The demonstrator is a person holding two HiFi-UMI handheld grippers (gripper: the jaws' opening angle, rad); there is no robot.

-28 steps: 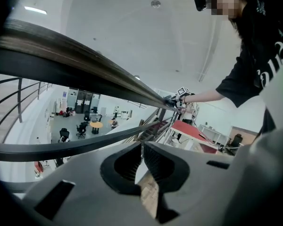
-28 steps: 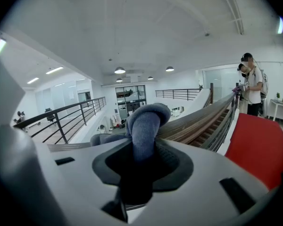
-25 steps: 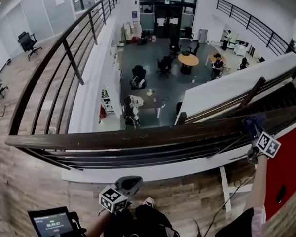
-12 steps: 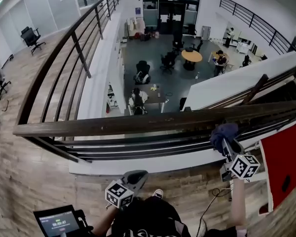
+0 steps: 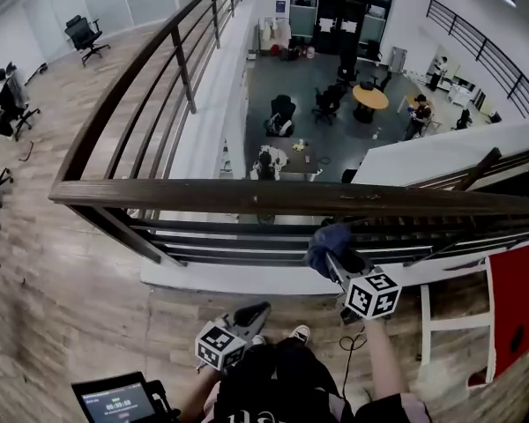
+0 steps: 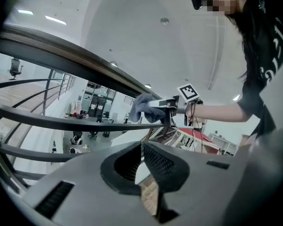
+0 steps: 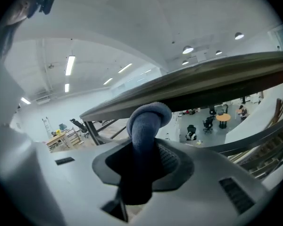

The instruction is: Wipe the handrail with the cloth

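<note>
- The cloth [image 7: 148, 121] is clamped in the right claw [image 7: 144, 154] at the handrail's [image 5: 203, 196] 6 o'clock; the top could be missed.
- With the left claw [image 6: 142, 150] closed and empty, a slipped cloth would be lost.

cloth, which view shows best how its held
The right gripper view: the cloth sits close-up, pinched between the fingers of the right gripper. Head view shows a small blue wad; left gripper view, a distant side glimpse.
</note>
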